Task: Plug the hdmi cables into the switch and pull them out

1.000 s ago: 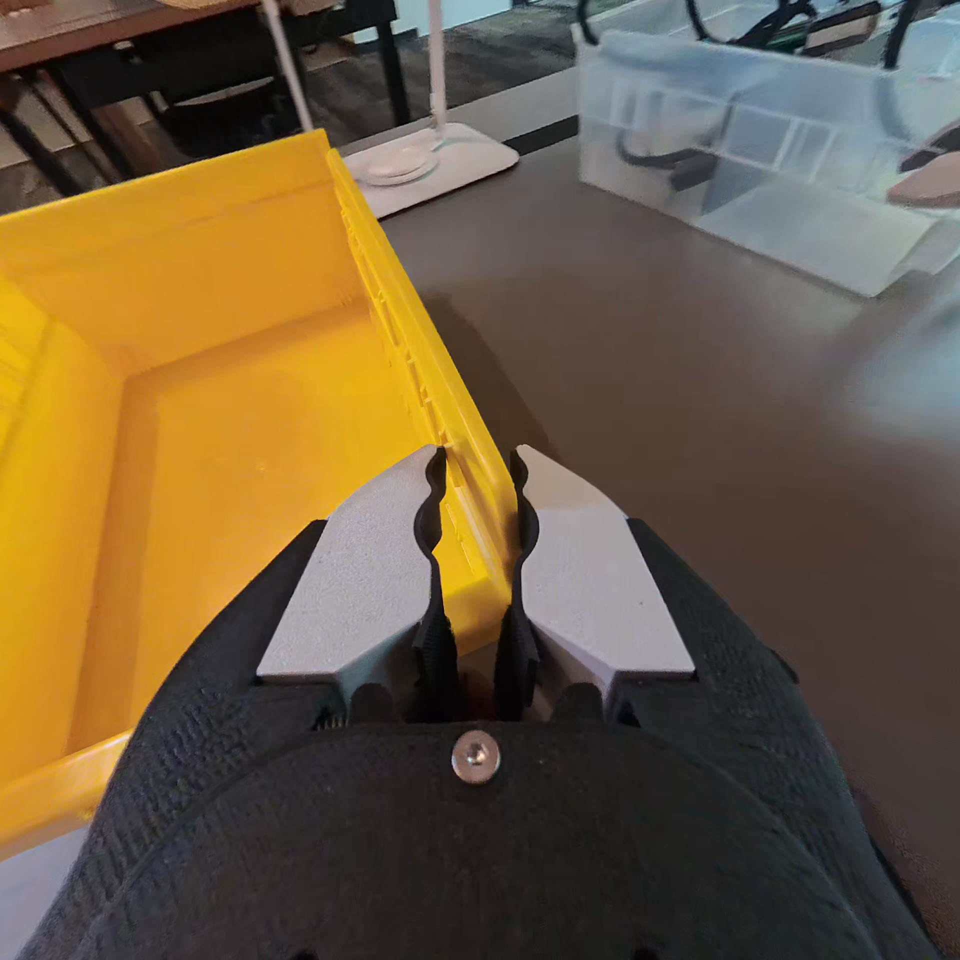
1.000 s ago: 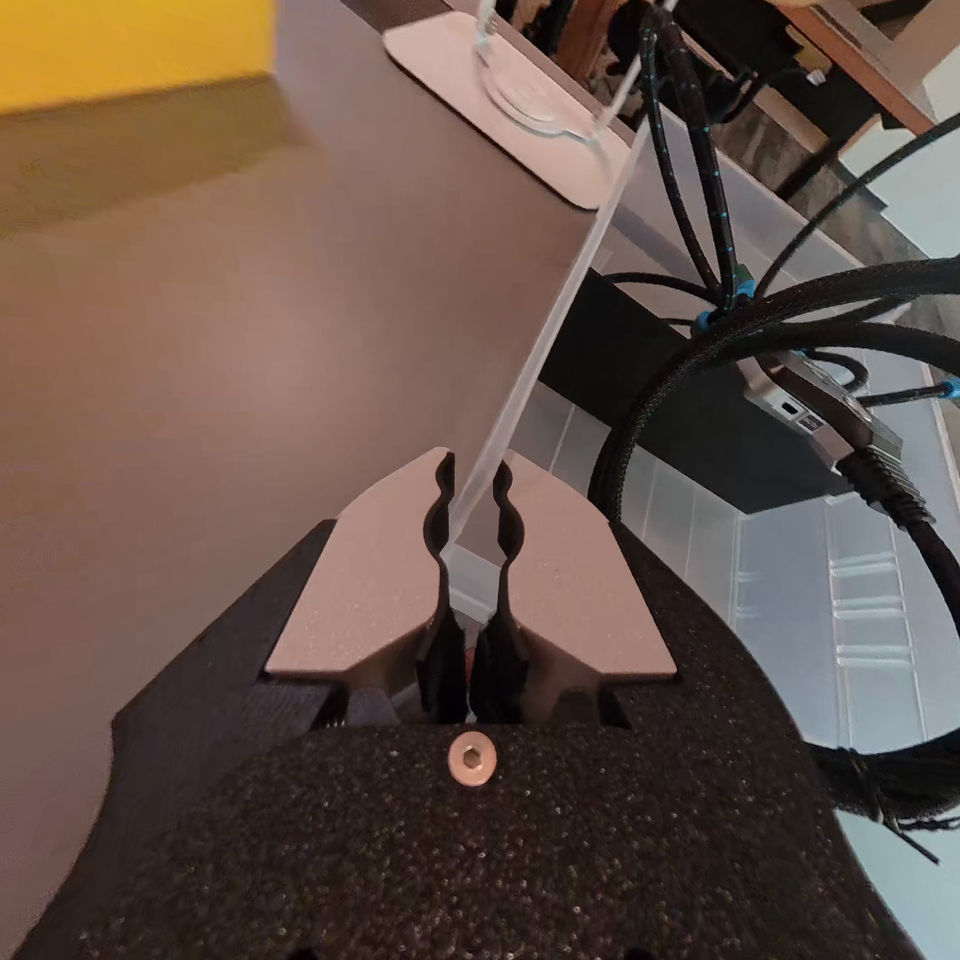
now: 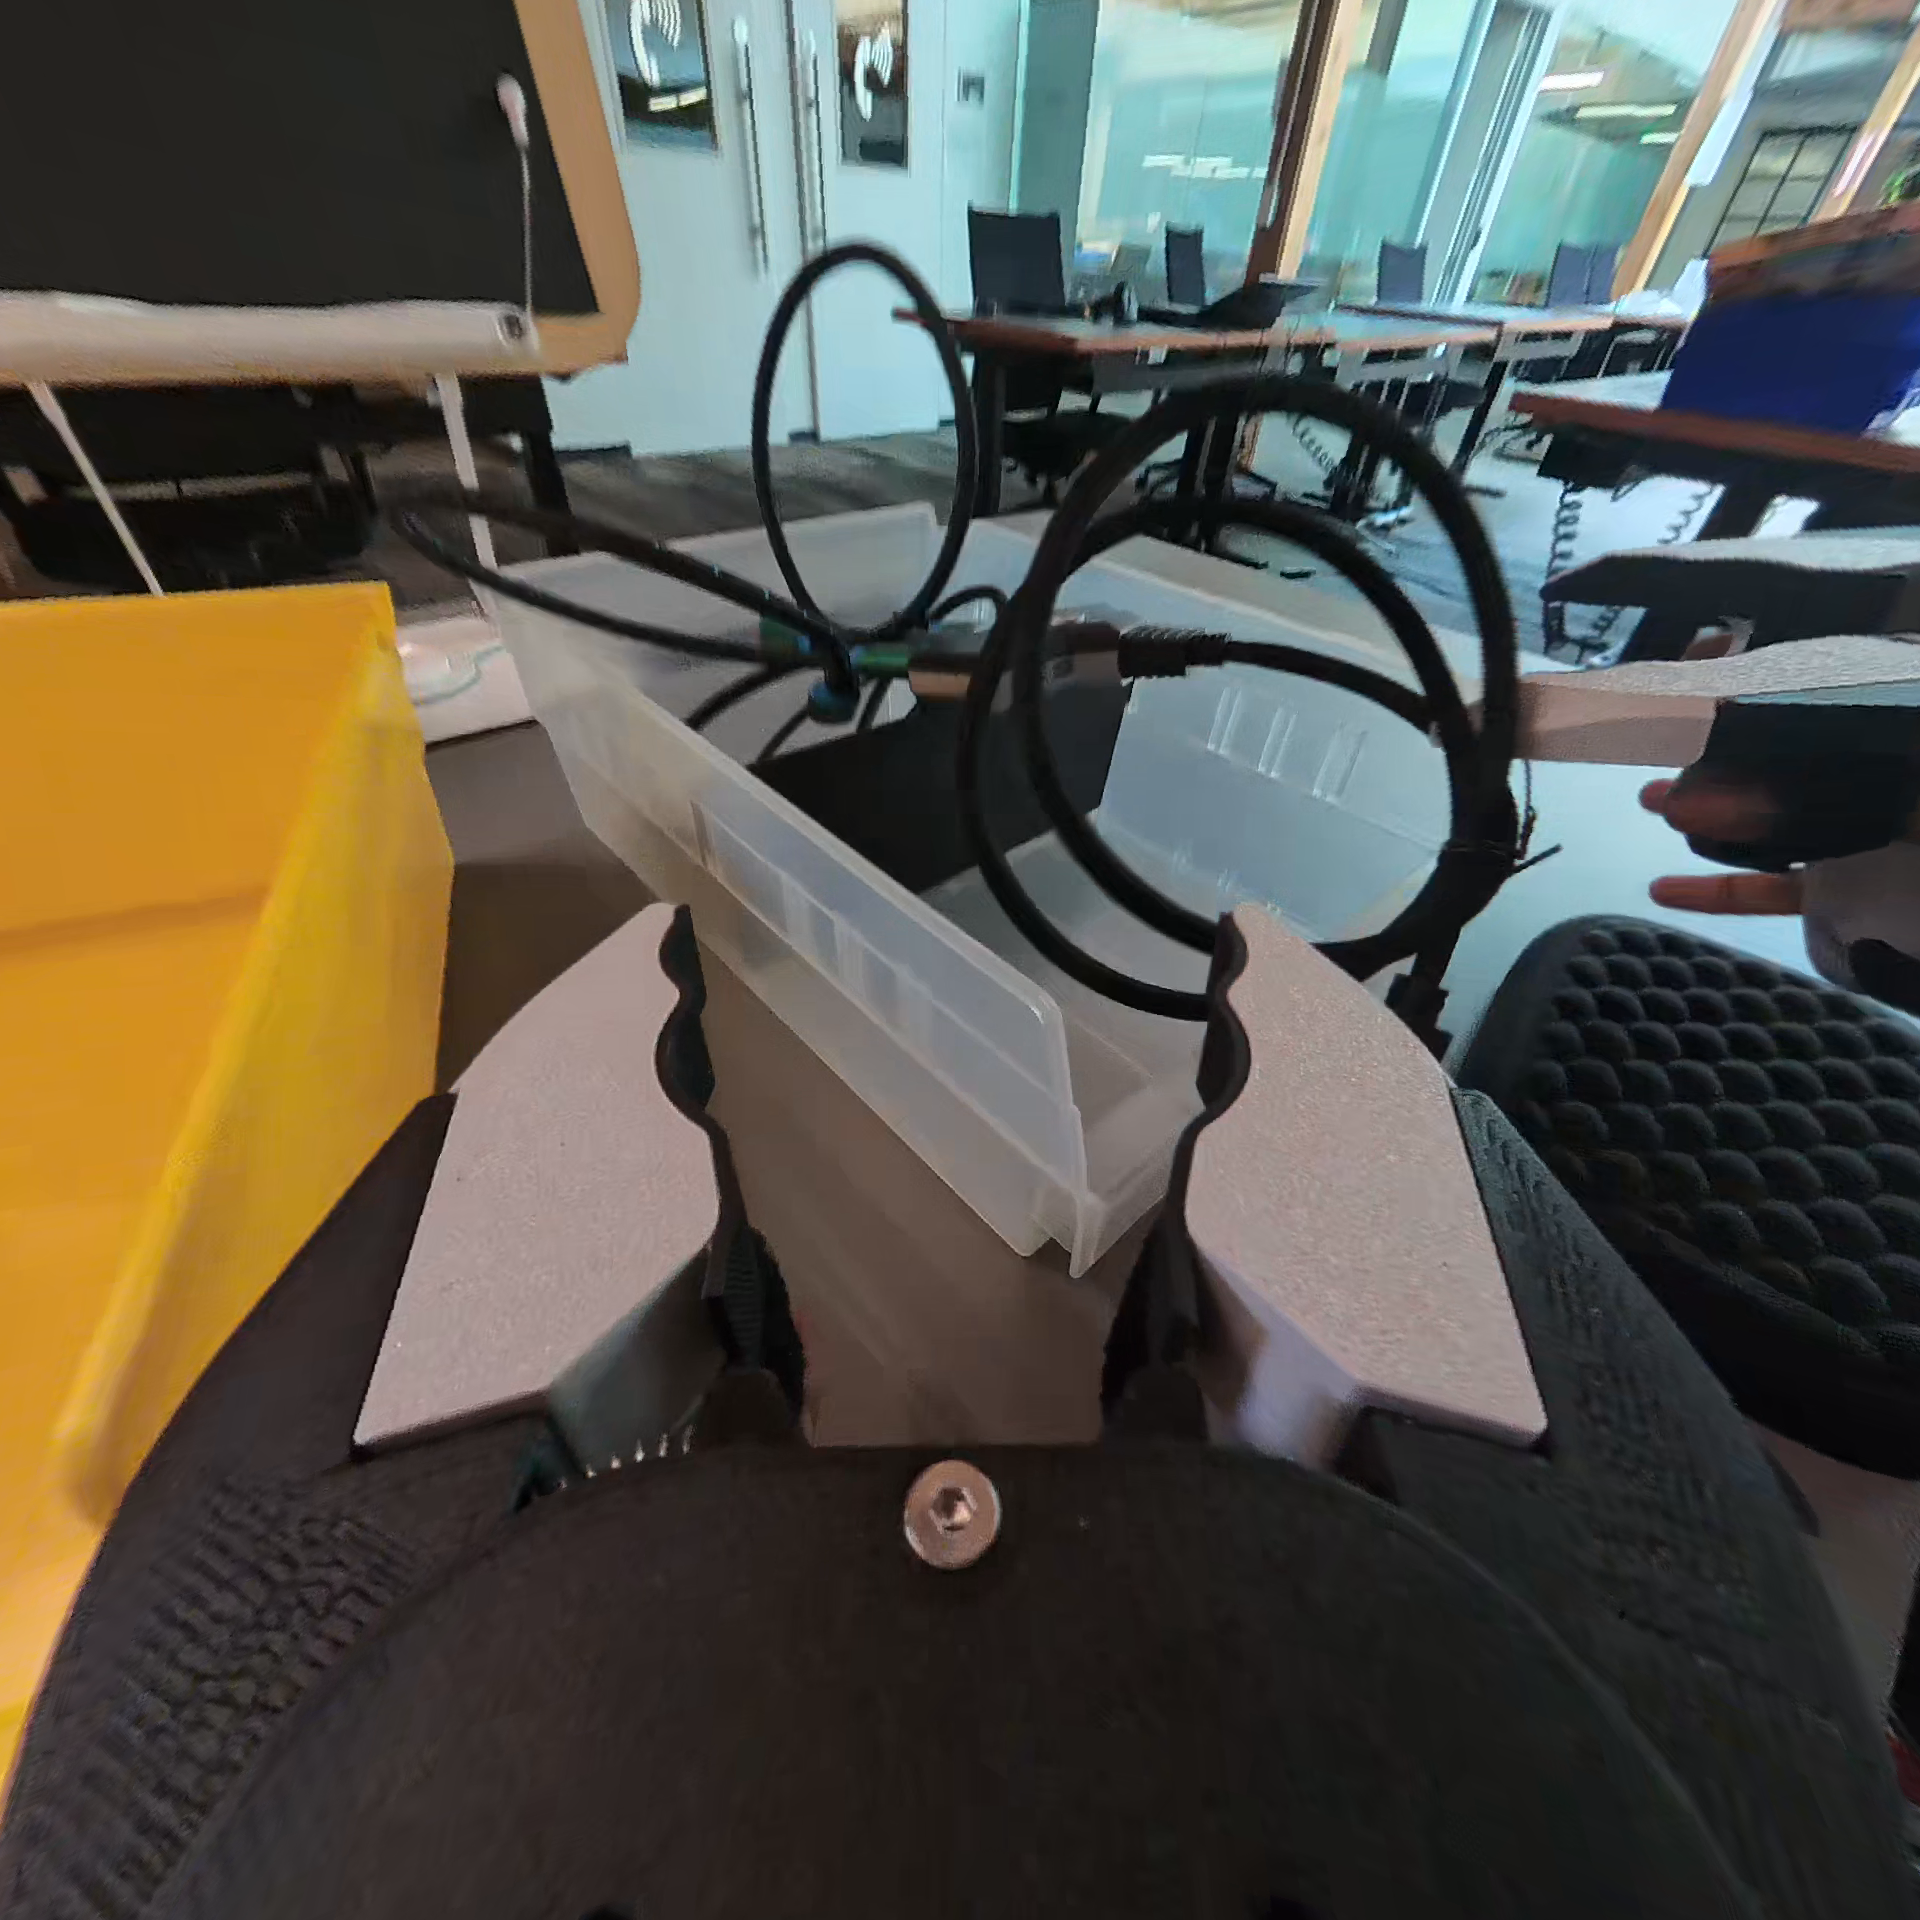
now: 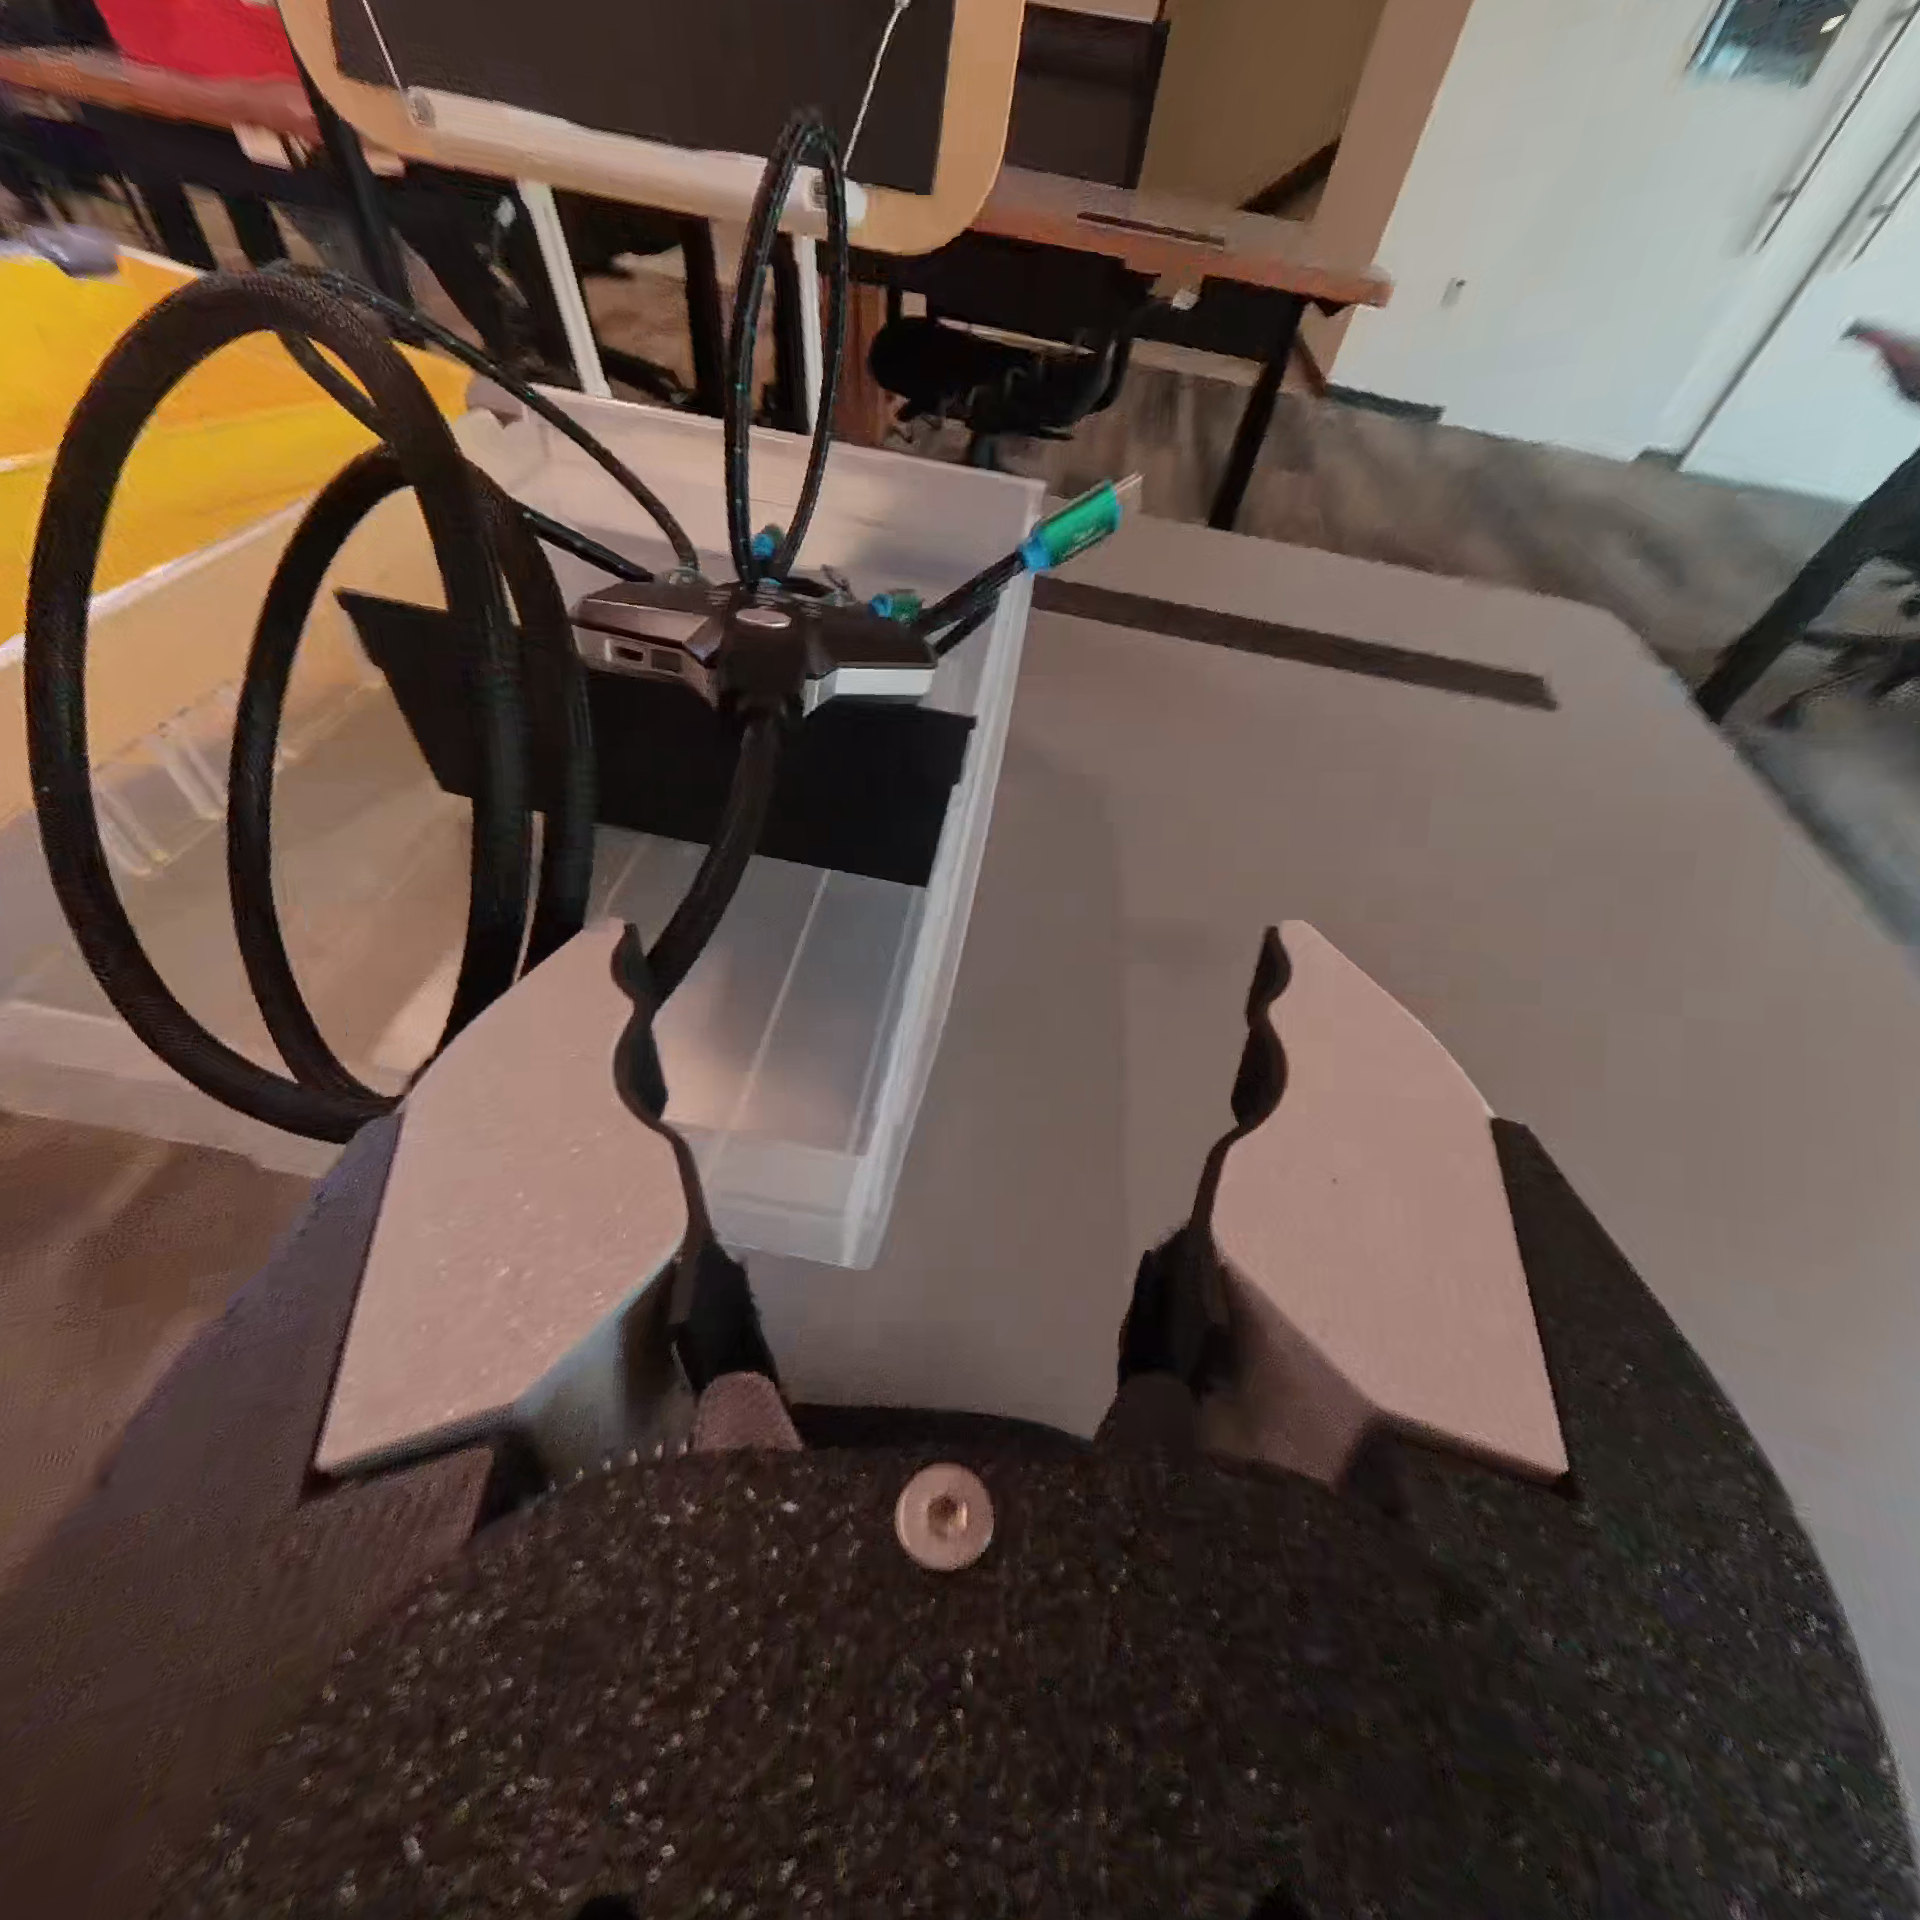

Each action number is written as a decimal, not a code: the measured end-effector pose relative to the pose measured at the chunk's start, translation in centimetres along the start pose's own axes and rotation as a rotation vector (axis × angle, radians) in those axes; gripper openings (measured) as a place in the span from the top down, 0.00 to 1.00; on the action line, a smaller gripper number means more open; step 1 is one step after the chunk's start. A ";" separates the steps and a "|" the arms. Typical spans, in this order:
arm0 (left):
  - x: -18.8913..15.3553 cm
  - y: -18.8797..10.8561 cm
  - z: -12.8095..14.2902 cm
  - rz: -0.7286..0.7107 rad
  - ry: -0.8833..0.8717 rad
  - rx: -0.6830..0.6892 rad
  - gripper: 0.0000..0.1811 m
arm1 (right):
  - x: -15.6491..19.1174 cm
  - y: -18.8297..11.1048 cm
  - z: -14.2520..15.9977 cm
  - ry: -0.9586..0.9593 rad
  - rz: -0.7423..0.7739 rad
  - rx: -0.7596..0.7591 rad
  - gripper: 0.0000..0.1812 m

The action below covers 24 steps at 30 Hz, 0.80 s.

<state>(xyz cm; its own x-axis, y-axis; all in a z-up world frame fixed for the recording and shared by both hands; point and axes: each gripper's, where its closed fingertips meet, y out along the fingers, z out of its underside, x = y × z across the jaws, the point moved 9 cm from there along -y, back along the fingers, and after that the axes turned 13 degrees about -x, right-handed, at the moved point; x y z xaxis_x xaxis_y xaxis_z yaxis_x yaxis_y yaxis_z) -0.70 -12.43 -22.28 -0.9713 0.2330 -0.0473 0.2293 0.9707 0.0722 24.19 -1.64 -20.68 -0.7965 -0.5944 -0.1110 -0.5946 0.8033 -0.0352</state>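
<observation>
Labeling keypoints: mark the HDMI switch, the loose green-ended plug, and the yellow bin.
HDMI switch [image 4: 764,623], right wrist view, on its dark top face.
green-ended plug [image 4: 1081,528], right wrist view, on the green housing.
yellow bin [image 3: 197,831], left wrist view, on its outer side wall.

Small black switch [image 4: 753,636] at upper centre, inside clear bin [image 4: 940,831] — black braided hdmi cables [image 4: 717,862] plugged in, looping upward.

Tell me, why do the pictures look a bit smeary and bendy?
Left wrist view: the far cables and the yellow bin are smeared by motion blur; daylight through the glass walls washes out the background. Right wrist view: the table edges and floor blur, while the switch stays fairly sharp. Both views: the wide lens curves straight lines near the edges.
</observation>
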 end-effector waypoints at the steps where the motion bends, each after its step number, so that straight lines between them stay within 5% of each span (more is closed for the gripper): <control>1: -0.1 0.3 0.4 -0.007 -0.003 0.024 0.49 | 0.1 0.1 0.4 0.033 -0.004 -0.010 0.42; 9: -0.3 1.8 2.4 -0.028 0.015 0.167 0.51 | -0.6 0.3 -0.6 -0.048 -0.043 0.005 0.49; 17: -0.3 2.6 2.9 -0.016 0.037 0.221 0.73 | -2.5 -0.7 -1.6 0.108 -0.121 -0.047 0.67; 19: -0.3 2.7 3.0 -0.015 0.027 0.220 0.73 | -3.1 -1.1 -1.4 0.106 -0.162 0.054 0.73; 22: -0.3 2.8 3.1 -0.013 0.025 0.217 0.73 | -1.8 -0.2 0.8 0.026 -0.240 0.280 0.64; 24: -0.2 2.9 3.4 -0.002 0.011 0.244 0.71 | -0.9 0.7 1.7 -0.044 -0.222 0.290 0.65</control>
<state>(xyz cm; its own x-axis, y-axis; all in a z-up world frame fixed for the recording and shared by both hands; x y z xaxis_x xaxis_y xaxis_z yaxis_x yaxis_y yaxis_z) 0.38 -9.44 -25.45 -0.9721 0.2315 -0.0366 0.2344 0.9570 -0.1710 24.70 -0.50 -22.33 -0.6426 -0.7580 -0.1113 -0.6911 0.6362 -0.3429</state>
